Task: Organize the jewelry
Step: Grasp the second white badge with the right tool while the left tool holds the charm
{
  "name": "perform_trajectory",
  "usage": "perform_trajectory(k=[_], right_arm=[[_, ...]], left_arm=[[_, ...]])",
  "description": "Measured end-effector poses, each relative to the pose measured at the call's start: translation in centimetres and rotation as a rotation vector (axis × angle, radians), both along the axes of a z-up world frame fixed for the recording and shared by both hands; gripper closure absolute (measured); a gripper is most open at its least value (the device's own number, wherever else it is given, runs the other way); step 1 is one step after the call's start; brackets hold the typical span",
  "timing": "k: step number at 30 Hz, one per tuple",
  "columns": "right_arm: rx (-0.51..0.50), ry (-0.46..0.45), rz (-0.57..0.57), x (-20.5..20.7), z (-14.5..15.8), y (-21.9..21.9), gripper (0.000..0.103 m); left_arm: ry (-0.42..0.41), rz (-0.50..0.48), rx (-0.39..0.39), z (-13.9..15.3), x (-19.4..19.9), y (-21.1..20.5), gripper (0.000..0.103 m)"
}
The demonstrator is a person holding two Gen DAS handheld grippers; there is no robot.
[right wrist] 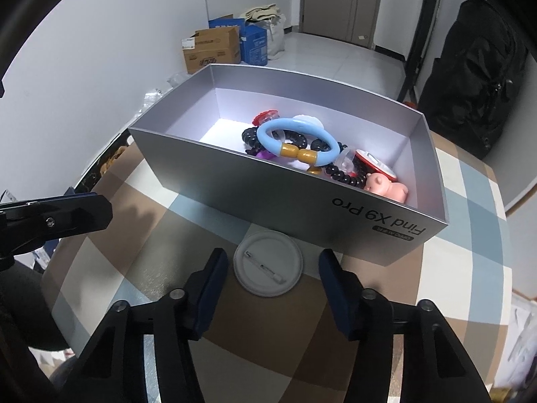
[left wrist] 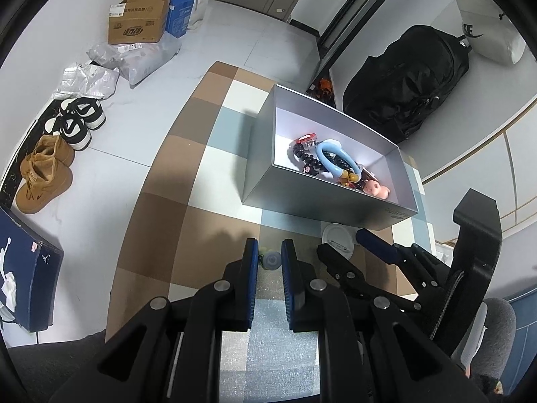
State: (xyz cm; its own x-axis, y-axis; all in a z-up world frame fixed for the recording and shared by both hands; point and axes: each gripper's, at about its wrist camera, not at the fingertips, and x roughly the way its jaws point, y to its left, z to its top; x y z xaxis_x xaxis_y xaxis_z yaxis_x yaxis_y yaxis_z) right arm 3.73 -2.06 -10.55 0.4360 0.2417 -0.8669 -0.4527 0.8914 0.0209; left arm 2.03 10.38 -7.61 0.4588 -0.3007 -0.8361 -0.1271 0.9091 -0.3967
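A grey open box (left wrist: 302, 198) (right wrist: 268, 188) stands on the checked tabletop. It holds a light blue bangle (left wrist: 330, 159) (right wrist: 295, 141), black bead bracelets (left wrist: 308, 161) (right wrist: 349, 176), a pink pig figure (left wrist: 377, 189) (right wrist: 386, 189) and red-trimmed pieces (right wrist: 376, 164). A round white pin badge (right wrist: 267, 262) (left wrist: 338, 237) lies face down in front of the box. My right gripper (right wrist: 273, 268) is open, its fingers on either side of the badge. My left gripper (left wrist: 270, 255) is nearly closed around a small pale blue-green object (left wrist: 271, 259); contact is unclear.
The right gripper (left wrist: 349, 252) shows in the left wrist view, right of the left one. Shoes (left wrist: 47, 168), cardboard boxes (left wrist: 139, 20) and plastic bags lie on the floor at left. A black backpack (left wrist: 409, 80) leans behind the table.
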Motion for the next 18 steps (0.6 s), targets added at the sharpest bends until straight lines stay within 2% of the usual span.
perform_trajectory(k=[3,11,18], right_arm=[[-0.001,0.006,0.002,-0.2,0.3,-0.2,0.061],[0.031,0.022,0.000,-0.7,0.8,-1.2,0.062],[0.127,0.060,-0.052,-0.8,2.0,-3.9,0.062]], left_arm=[[-0.008,-0.005,0.005,0.1,0.1,-0.3,0.094],[-0.005,-0.009,0.022,-0.1,0.1,-0.5,0.094],[-0.027,-0.028,0.056,0.5,-0.3,-2.0,0.094]])
